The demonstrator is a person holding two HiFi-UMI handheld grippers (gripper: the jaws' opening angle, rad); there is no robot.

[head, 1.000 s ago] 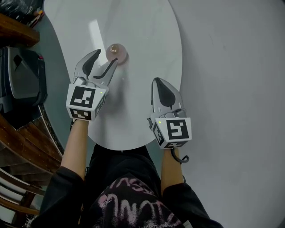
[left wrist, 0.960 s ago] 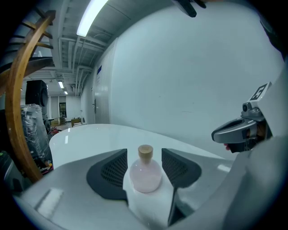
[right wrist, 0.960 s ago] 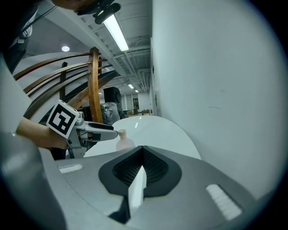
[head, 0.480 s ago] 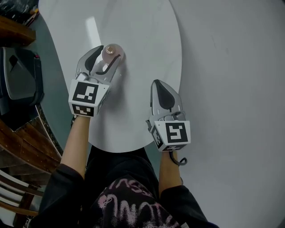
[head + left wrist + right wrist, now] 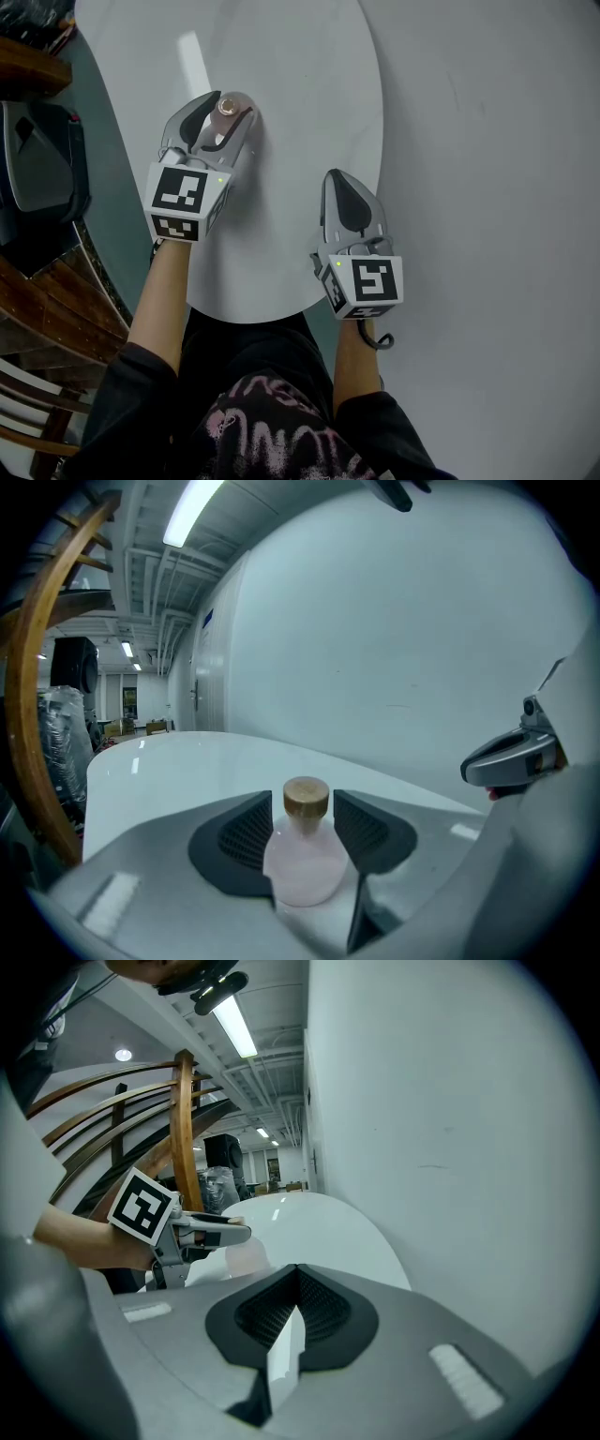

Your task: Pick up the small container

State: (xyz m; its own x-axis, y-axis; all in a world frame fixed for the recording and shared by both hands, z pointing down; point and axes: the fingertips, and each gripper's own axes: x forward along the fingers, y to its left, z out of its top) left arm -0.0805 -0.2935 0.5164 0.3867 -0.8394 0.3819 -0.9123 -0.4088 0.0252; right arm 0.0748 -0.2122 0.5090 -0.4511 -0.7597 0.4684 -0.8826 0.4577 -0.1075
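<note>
The small container (image 5: 230, 108) is a pale pink bottle with a brown cork-like cap, standing upright on the white oval table (image 5: 300, 84). My left gripper (image 5: 226, 103) has a jaw on each side of it. In the left gripper view both dark pads press the bottle (image 5: 303, 860), so the left gripper (image 5: 303, 822) is shut on it. My right gripper (image 5: 345, 183) rests over the table's near right part, jaws together and holding nothing. In the right gripper view its pads (image 5: 314, 1307) meet, and the left gripper (image 5: 202, 1232) shows farther off.
A black device (image 5: 37, 169) sits left of the table, with curved wooden chair rails (image 5: 37, 319) below it. Grey floor (image 5: 487, 187) spreads to the right. The table's near edge (image 5: 253, 317) is close to the person's body.
My left gripper moved forward until its jaws flanked the bottle, then narrowed onto it. The right gripper stayed nearly still.
</note>
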